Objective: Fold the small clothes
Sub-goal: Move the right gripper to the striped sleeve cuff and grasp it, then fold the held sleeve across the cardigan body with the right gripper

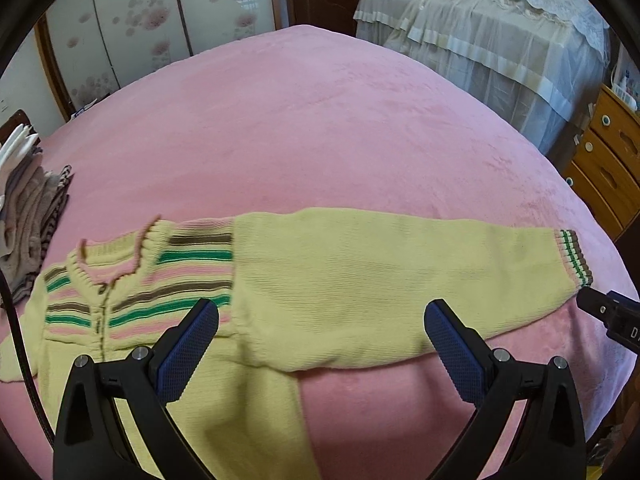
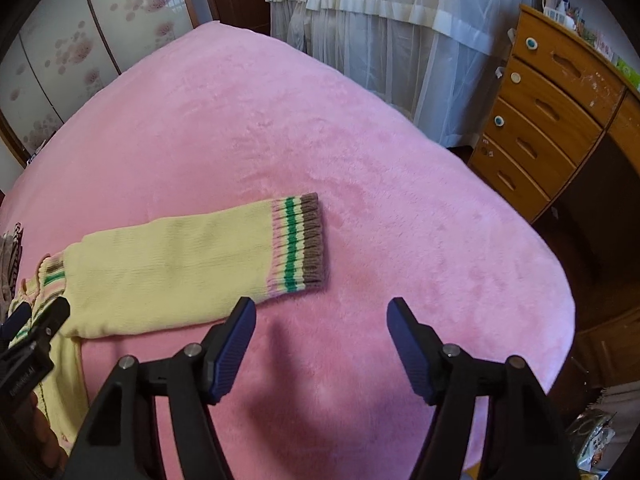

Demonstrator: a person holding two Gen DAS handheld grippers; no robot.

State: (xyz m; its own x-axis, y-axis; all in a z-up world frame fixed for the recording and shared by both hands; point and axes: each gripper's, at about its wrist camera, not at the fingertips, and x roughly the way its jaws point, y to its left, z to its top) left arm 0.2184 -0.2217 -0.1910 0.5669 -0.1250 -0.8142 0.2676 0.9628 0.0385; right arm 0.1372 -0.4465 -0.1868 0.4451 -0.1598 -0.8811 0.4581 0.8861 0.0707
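Note:
A small yellow knit cardigan (image 1: 320,288) with pink, green and brown stripes lies flat on the pink blanket (image 1: 320,128). One sleeve stretches out to the right and ends in a striped cuff (image 2: 300,240). My left gripper (image 1: 322,328) hovers open above the sleeve where it joins the body, with nothing between its blue pads. My right gripper (image 2: 322,328) is open over bare blanket, just in front of the cuff; its left fingertip (image 2: 244,312) is near the sleeve's lower edge. The left gripper's tip also shows in the right wrist view at the far left.
A pile of folded clothes (image 1: 28,220) sits at the blanket's left edge. A wooden chest of drawers (image 2: 552,112) stands to the right of the bed. Behind it is furniture draped in a white cover (image 2: 380,20). A wardrobe with flowered doors (image 1: 140,28) is at the back left.

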